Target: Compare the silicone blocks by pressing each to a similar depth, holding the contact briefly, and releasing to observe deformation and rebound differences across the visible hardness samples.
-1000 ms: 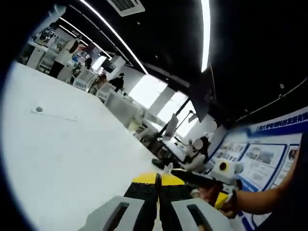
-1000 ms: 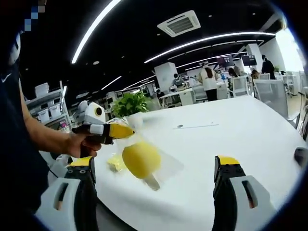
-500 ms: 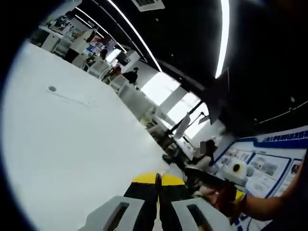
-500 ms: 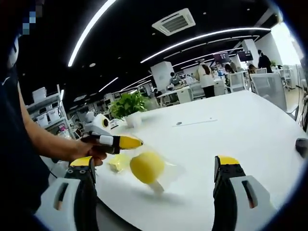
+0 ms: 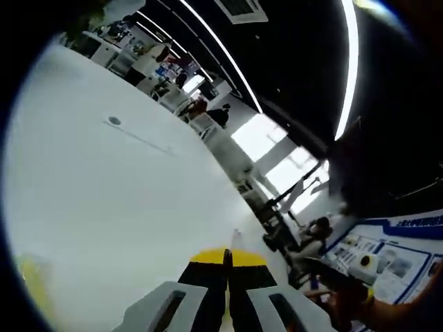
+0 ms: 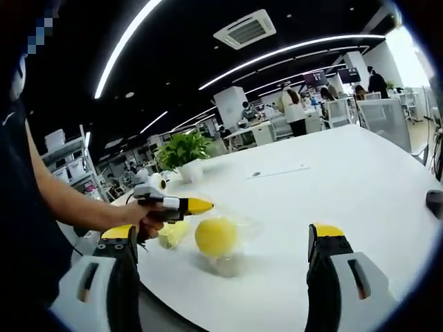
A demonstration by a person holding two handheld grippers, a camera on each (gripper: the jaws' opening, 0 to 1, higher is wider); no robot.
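Observation:
In the right gripper view a round yellow silicone piece sits inside a clear plastic bag, low over the white table with its shadow just beneath. My left gripper, held in a hand, comes in from the left and is shut on the bag's top edge. A smaller pale-yellow piece lies beside the hand. My right gripper stands open, well short of the bag. In the left gripper view the left gripper has its yellow-tipped jaws pressed together, with a thin pale sliver poking out.
A potted plant stands at the table's far left. A small dark dot with a thin line marks the tabletop. A dark object sits at the right edge. Desks, chairs and people fill the background.
The bag with the yellow piece has come down from hanging in the air to just over the table. The left gripper has moved forward and lower, and its view has swung toward the tabletop.

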